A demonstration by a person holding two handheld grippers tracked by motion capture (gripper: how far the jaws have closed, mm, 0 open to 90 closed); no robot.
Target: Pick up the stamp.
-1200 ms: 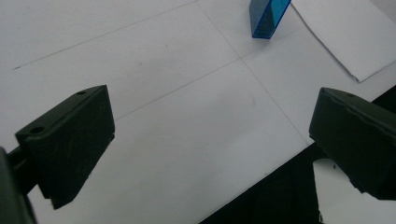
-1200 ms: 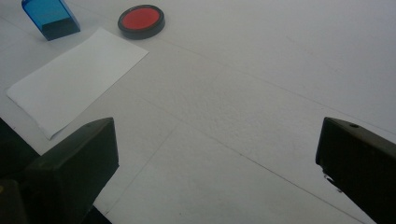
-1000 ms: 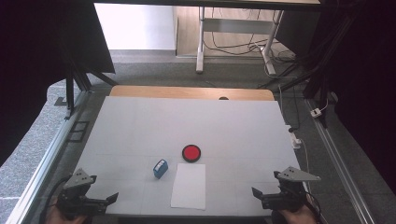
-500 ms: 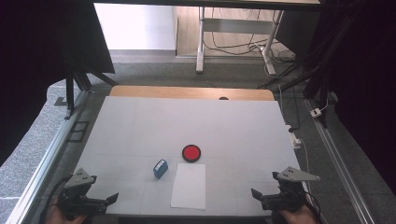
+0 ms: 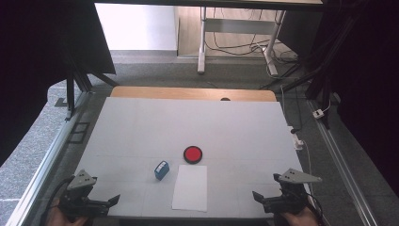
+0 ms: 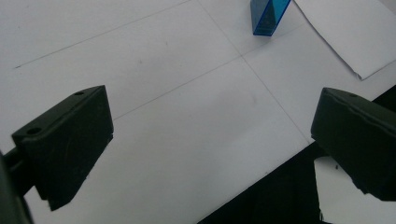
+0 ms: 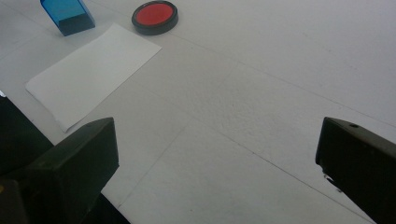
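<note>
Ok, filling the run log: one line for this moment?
left claw open, idle | right claw open, idle | blue block, red disc, paper sheet untouched

Lab: framed test table point(image 5: 141, 122), floor cables point(image 5: 235, 44)

A paper sheet point(image 5: 190, 187) lies at the near middle of the desk point(image 5: 141, 127). A blue block point(image 5: 161, 170) sits just left of it; a red disc point(image 5: 193, 154) sits beyond it. The left claw point(image 5: 112, 200) and right claw point(image 5: 258, 196) hover at the near corners, well apart from all three, jaws spread.
</note>
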